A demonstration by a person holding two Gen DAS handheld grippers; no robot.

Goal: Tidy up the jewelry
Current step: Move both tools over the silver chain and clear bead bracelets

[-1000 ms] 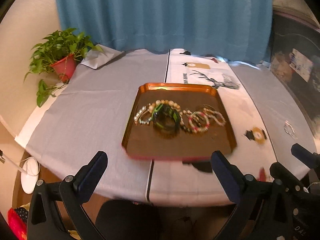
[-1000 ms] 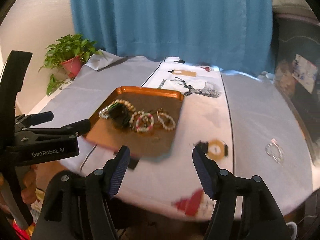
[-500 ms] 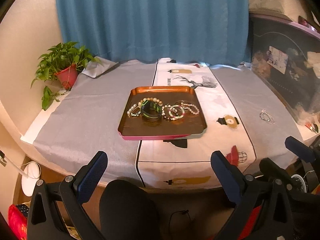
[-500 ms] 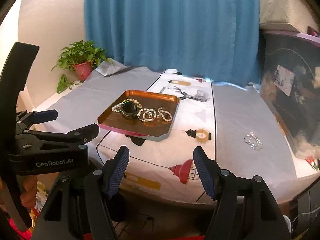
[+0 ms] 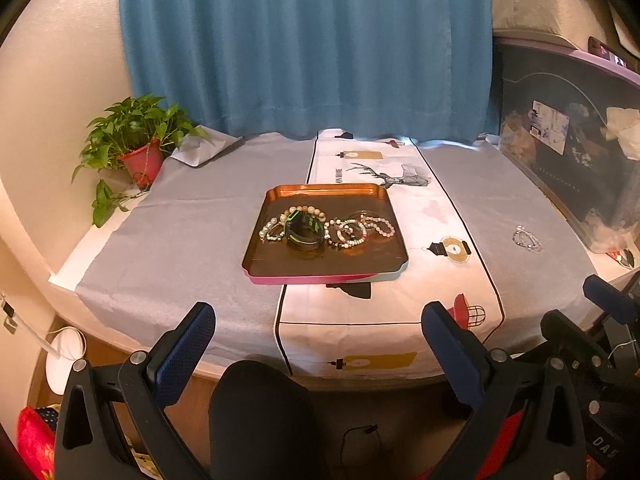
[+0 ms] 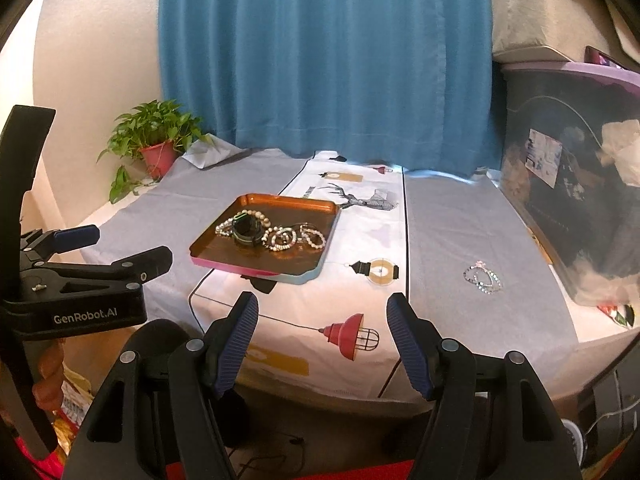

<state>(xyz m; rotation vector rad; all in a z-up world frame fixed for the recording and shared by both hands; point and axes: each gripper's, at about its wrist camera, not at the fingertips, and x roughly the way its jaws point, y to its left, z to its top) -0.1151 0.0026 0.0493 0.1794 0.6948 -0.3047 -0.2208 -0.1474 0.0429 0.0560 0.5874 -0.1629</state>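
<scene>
A copper-coloured tray [image 5: 276,264] [image 6: 216,254] sits mid-table on the printed runner and holds several bead bracelets [image 5: 352,232] [image 6: 282,238] and a black-and-green bangle [image 5: 306,232] [image 6: 246,230]. One silvery bracelet [image 5: 527,239] [image 6: 482,278] lies apart on the grey cloth to the right. My left gripper [image 5: 318,326] is open and empty, held back off the table's near edge. My right gripper [image 6: 322,320] is also open and empty, in front of the near edge. The left gripper [image 6: 116,246] also shows at the left of the right wrist view.
A potted plant [image 5: 138,148] [image 6: 158,142] stands at the back left corner. Blue curtain [image 5: 304,48] hangs behind the table. A dark storage bin [image 5: 572,168] [image 6: 572,184] borders the right side. A black chair back [image 5: 260,416] sits below the near edge.
Both grippers have pulled back and up from the table, so the tray looks smaller and the near edge and chair have come into view. Neither gripper's jaws have changed.
</scene>
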